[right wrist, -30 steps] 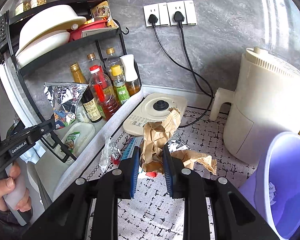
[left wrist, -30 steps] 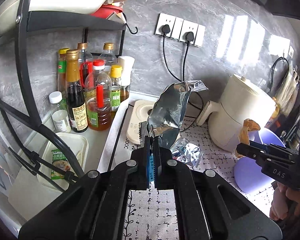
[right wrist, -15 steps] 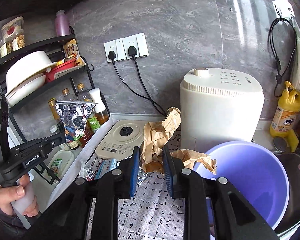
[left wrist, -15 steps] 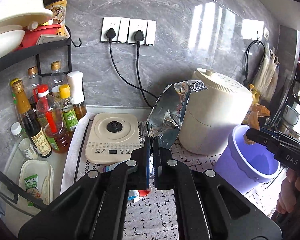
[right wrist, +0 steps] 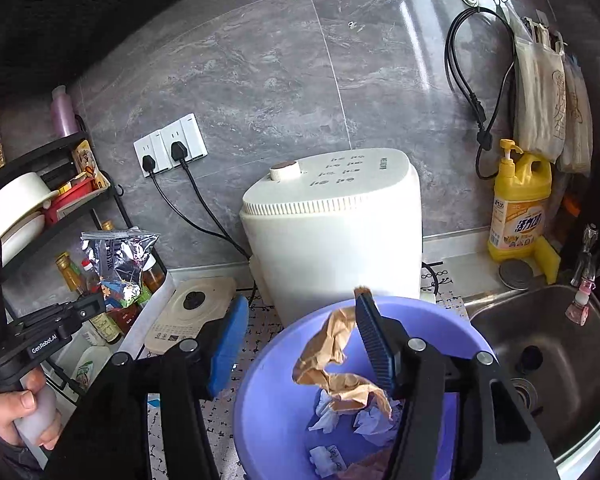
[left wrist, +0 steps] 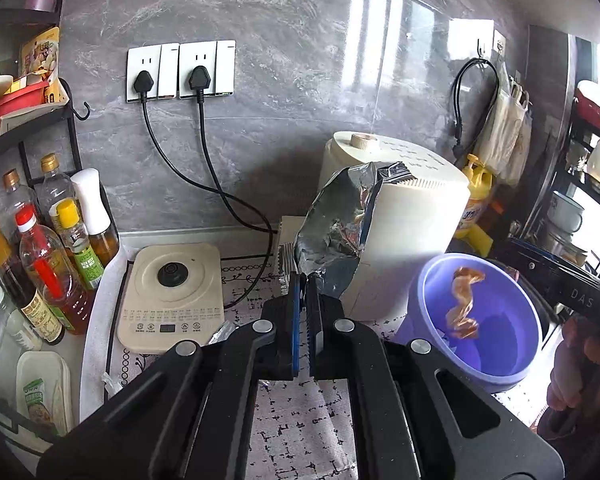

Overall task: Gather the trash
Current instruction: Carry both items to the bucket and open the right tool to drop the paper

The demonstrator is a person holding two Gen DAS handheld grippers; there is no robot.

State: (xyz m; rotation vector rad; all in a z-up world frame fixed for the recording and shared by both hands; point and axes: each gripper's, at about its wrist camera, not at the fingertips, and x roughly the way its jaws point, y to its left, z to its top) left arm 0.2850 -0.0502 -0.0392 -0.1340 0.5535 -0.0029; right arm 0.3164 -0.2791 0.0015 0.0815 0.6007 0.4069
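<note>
Readable text: "GenRobot.AI" on the left gripper [right wrist: 94,306] body, "DAS" on the right one's side. Left gripper [left wrist: 303,280] was pressed together, pinching a foil snack bag [left wrist: 336,224] upright above the worktop [left wrist: 300,432], just in front of the white appliance [right wrist: 332,232]. Right gripper [right wrist: 300,332] was spread wide over the purple bin [right wrist: 260,400]; the brown paper [right wrist: 332,364] hung loose between its fingers, above white scraps inside. Sink [right wrist: 540,352] edge was just right of the bin.

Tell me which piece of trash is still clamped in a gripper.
The silver foil snack bag, pinched upright by the left gripper. The brown paper has left the open right gripper and is dropping into the purple bin.
</note>
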